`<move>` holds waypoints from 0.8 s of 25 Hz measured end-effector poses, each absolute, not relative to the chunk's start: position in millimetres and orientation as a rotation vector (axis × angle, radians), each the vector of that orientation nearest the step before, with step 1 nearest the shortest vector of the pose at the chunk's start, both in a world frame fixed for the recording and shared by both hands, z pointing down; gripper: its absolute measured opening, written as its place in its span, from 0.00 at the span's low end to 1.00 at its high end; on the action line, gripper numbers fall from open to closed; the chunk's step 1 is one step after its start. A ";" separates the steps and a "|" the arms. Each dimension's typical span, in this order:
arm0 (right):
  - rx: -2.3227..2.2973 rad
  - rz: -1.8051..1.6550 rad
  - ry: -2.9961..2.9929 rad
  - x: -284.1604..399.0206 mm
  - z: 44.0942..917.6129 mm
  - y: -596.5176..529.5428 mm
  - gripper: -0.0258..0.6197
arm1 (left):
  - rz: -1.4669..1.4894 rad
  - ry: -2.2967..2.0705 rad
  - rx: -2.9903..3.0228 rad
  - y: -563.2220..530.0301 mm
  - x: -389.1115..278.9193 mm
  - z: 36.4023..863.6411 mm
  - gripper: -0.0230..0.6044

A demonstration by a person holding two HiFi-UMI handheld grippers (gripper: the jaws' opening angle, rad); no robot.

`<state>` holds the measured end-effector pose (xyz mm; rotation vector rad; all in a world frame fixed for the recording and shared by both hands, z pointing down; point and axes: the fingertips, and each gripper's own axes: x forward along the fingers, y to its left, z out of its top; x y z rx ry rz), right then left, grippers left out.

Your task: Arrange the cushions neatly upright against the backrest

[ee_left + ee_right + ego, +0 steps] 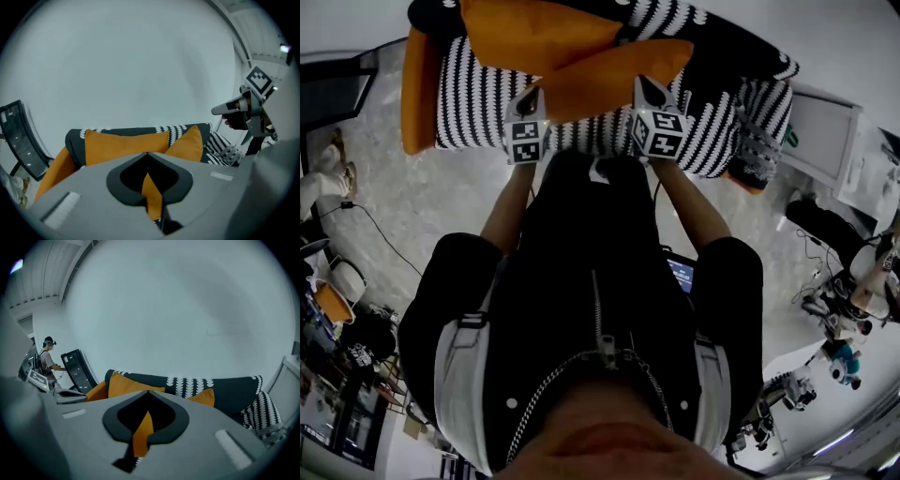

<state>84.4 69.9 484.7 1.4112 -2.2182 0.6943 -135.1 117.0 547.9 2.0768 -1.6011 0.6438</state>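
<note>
A black-and-white patterned sofa (703, 131) lies ahead of me. One orange cushion (614, 70) is lifted above the seat, with both grippers pinching its near edge. My left gripper (529, 101) is shut on its left part, and orange fabric shows between the closed jaws (151, 190). My right gripper (651, 94) is shut on its right part, with fabric in the jaws (142, 430). A second orange cushion (534, 33) leans against the backrest (140, 131). A third orange cushion (417, 84) stands at the left armrest. A striped cushion (757, 145) lies at the sofa's right end.
A white box-like unit (825, 136) stands right of the sofa. Cables (380, 234) and clutter lie on the floor at left, small robots (844, 361) at right. A person (47, 361) stands by a black rack (77, 369) far left. A plain wall rises behind the sofa.
</note>
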 end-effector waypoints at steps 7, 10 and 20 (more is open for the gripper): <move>1.343 0.750 -2.212 88.4 504.7 43.7 0.04 | 0.661 -1.729 1.907 126.3 -168.9 567.3 0.05; 1.305 0.744 -2.220 85.8 508.6 32.1 0.04 | 0.664 -1.775 1.831 131.1 -182.4 578.0 0.09; 1.204 0.658 -2.222 96.1 525.1 4.3 0.04 | 0.630 -1.791 1.656 131.4 -185.1 624.5 0.28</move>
